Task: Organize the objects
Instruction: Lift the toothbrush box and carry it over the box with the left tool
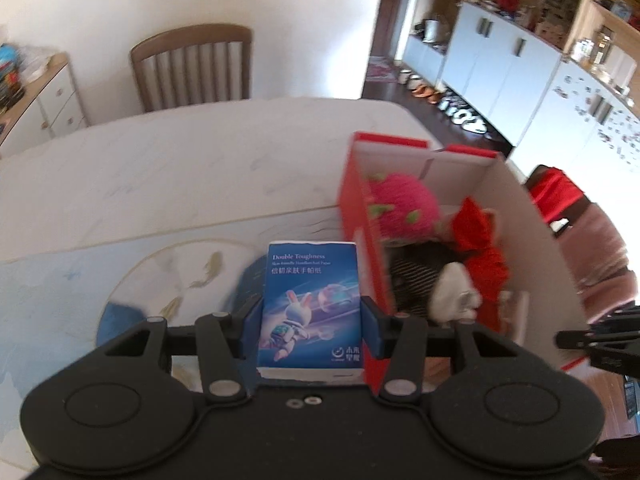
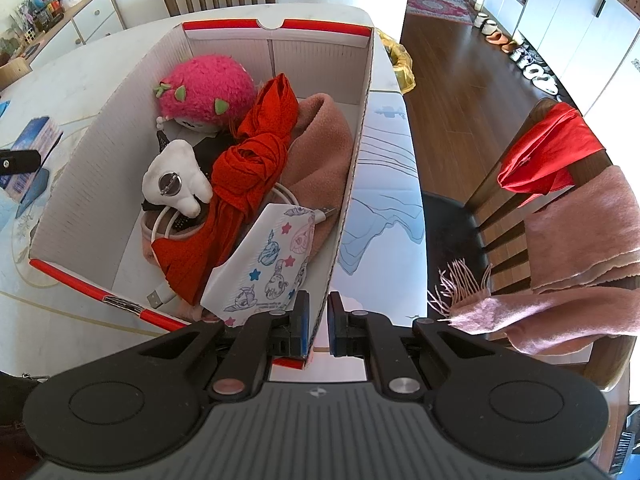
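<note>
Now the left tongs [image 1: 310, 330] clamp a blue tissue pack [image 1: 310, 308], one blue pad on each long side, holding it upright above the counter [image 1: 160, 176], just beside the red outer wall of the box [image 1: 362, 248]. From the right wrist camera the same pack [image 2: 30, 148] shows at the far left edge, outside the box's [image 2: 80, 184] white inner wall.

The right tongs [image 2: 318, 326] are nearly closed and straddle the near corner of the box wall; one pad sits inside the box and the other outside, and whether they press the cardboard I cannot tell.

Inside the box, a pink plush [image 2: 206, 88] with green spikes lies toward the far end. Nearer than it, a white tooth-shaped toy [image 2: 176, 182] rests on dark striped fabric. Beside the toy, a knotted red cloth [image 2: 252, 168] runs the length of the box over a dusty-pink fleece [image 2: 324, 140]. At the near end of the box a white pack printed with cartoon fish and stars [image 2: 268, 264] leans against the wall, and a white cable [image 2: 160, 298] pokes out from under the cloth.

Past the box's right side, a chair [image 2: 508, 200] carries a red cloth and a pink fringed scarf [image 2: 568, 272].
</note>
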Motion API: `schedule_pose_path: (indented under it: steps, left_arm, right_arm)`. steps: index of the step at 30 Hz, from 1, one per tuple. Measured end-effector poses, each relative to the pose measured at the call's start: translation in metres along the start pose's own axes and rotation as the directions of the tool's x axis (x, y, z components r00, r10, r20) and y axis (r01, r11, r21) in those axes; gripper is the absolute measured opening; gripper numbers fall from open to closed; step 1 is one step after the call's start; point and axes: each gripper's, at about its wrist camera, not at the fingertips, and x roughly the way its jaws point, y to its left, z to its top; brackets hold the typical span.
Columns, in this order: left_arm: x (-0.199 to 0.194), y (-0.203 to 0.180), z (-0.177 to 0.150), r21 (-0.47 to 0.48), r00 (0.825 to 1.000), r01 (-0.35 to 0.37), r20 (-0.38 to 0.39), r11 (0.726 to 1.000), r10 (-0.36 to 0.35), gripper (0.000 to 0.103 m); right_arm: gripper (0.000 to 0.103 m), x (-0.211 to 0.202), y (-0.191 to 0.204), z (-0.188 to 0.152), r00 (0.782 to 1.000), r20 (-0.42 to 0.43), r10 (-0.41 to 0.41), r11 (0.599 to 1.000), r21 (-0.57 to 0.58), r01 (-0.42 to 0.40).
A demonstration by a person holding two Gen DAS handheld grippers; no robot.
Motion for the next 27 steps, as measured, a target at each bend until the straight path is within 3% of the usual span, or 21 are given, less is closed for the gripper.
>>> schedule_pose_path:
  steps: [8, 18, 27]
  left_arm:
    - [-0.009, -0.04, 0.017, 0.094, 0.997, 0.06, 0.033, 0.994, -0.064, 0.048]
    - [0.007, -0.085, 0.034, 0.173, 0.993, 0.103, 0.035, 0.98, -0.11, 0.048]
    - [0.035, -0.113, 0.037, 0.224, 0.994, 0.102, 0.007, 0.969, -0.106, 0.048]
  right_arm:
    - [0.009, 0.0, 0.0, 0.0, 1.0, 0.001, 0.0, 1.0, 0.0, 0.0]
    - [0.009, 0.0, 0.001, 0.001, 1.0, 0.003, 0.0, 1.0, -0.002, 0.0]
    - [0.009, 0.0, 0.001, 0.001, 1.0, 0.005, 0.002, 1.0, -0.003, -0.002]
